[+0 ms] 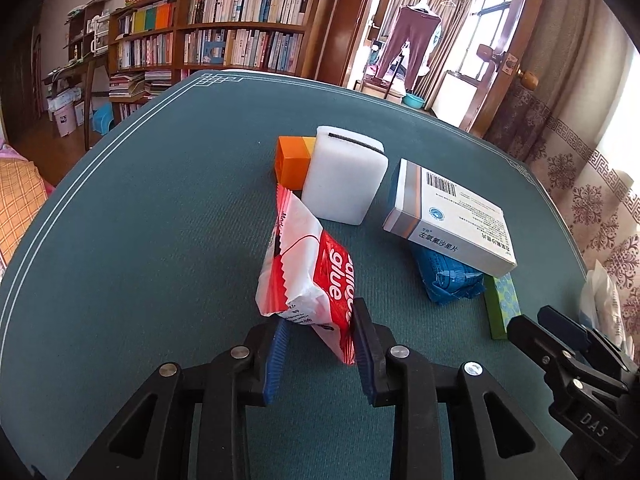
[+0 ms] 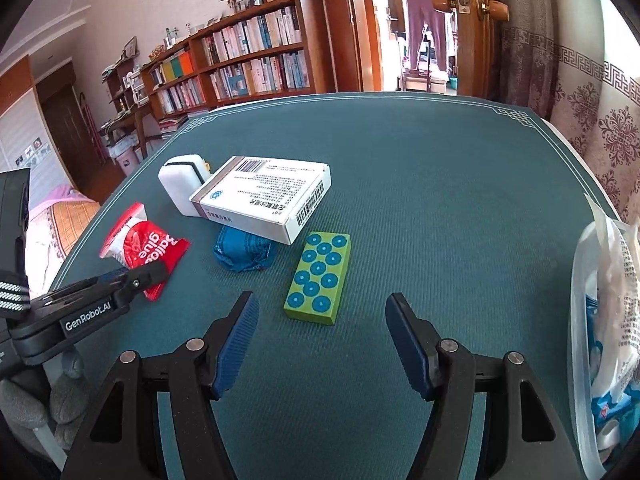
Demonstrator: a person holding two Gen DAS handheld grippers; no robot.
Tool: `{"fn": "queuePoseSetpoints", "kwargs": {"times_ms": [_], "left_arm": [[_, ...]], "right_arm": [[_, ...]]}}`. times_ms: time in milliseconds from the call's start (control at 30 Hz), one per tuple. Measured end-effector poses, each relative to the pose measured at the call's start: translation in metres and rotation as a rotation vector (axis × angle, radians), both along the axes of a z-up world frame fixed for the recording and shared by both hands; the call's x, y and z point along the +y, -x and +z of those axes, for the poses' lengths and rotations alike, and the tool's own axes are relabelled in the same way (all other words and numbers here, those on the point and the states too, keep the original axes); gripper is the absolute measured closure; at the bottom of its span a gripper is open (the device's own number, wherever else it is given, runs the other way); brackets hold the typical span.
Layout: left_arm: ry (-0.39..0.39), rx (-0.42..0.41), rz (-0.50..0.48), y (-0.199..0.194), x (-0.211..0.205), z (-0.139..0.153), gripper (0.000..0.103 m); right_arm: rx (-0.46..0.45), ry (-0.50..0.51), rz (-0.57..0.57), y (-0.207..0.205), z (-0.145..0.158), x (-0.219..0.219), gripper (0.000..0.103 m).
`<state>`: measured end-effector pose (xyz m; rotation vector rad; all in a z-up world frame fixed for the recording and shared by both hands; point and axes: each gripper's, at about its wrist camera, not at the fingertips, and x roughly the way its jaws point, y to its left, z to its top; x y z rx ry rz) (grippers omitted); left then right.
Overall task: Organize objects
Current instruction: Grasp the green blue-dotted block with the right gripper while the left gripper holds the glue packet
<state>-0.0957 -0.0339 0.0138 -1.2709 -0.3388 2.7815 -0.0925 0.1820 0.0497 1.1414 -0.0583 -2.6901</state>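
Observation:
My left gripper [image 1: 322, 320] is shut on a red and white glue packet [image 1: 308, 264], its pads pressing the packet's near end; the same packet [image 2: 142, 246] and left gripper [image 2: 154, 274] show at the left of the right wrist view. Behind it stand a white foam block [image 1: 344, 176] and an orange cube [image 1: 292, 162]. A white medicine box [image 1: 448, 216] leans on a blue crumpled packet [image 1: 448, 276]. My right gripper [image 2: 320, 312] stands open and holds nothing, just short of a green block with blue dots [image 2: 320, 278].
Everything lies on a dark teal table mat [image 2: 440, 200]. A clear plastic bag [image 2: 608, 320] with items inside stands at the table's right edge. A bookshelf [image 1: 224, 32] and a doorway lie beyond the table's far side.

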Motion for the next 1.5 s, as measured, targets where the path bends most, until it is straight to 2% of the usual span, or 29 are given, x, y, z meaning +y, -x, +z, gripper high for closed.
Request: {"fn": "queuePoseSetpoints", "kwargs": {"times_ms": [33, 100, 133, 167, 200, 367, 533, 633, 733, 767, 867, 1033, 1267, 1500], "left_arm": [[-0.006, 0.001, -0.005, 0.0, 0.0, 0.0, 0.064], [-0.004, 0.007, -0.004, -0.001, 0.0, 0.001, 0.047], [0.004, 0.01, 0.004, -0.001, 0.0, 0.002, 0.028], [0.009, 0.015, 0.017, -0.002, -0.002, 0.002, 0.018], [0.004, 0.017, 0.029, -0.002, -0.004, 0.002, 0.017], [-0.03, 0.006, 0.079, 0.001, -0.018, 0.001, 0.016], [0.001, 0.009, 0.113, 0.002, -0.019, 0.0, 0.016], [0.054, 0.009, 0.118, 0.004, -0.014, -0.001, 0.017], [0.092, 0.006, 0.105, 0.005, -0.008, -0.003, 0.026], [0.097, 0.008, 0.103, 0.006, -0.007, -0.003, 0.032], [0.103, 0.012, 0.1, 0.006, -0.008, -0.003, 0.039], [0.096, 0.025, 0.092, 0.003, -0.01, -0.002, 0.052], [0.091, 0.039, 0.079, 0.0, -0.009, 0.001, 0.054], [0.085, 0.064, 0.066, -0.003, -0.007, 0.006, 0.054]], "right_arm": [[-0.001, -0.003, -0.001, 0.004, -0.001, -0.002, 0.036], [-0.005, -0.016, -0.002, 0.012, -0.004, -0.006, 0.037], [-0.009, -0.026, -0.005, 0.016, -0.006, -0.007, 0.037], [-0.014, -0.034, -0.007, 0.019, -0.008, -0.009, 0.038], [-0.02, -0.039, -0.007, 0.022, -0.01, -0.01, 0.04], [-0.023, -0.063, -0.004, 0.027, -0.013, -0.013, 0.043], [-0.025, -0.096, 0.002, 0.027, -0.014, -0.016, 0.043], [-0.025, -0.099, 0.003, 0.027, -0.015, -0.017, 0.043], [-0.024, -0.11, 0.003, 0.027, -0.015, -0.018, 0.043], [-0.024, -0.111, 0.003, 0.027, -0.015, -0.018, 0.043], [-0.023, -0.121, 0.002, 0.027, -0.015, -0.02, 0.043], [-0.018, -0.137, -0.019, 0.026, -0.015, -0.019, 0.052], [-0.013, -0.116, -0.049, 0.026, -0.013, -0.009, 0.072], [-0.011, -0.093, -0.045, 0.02, -0.012, -0.005, 0.073]]}}
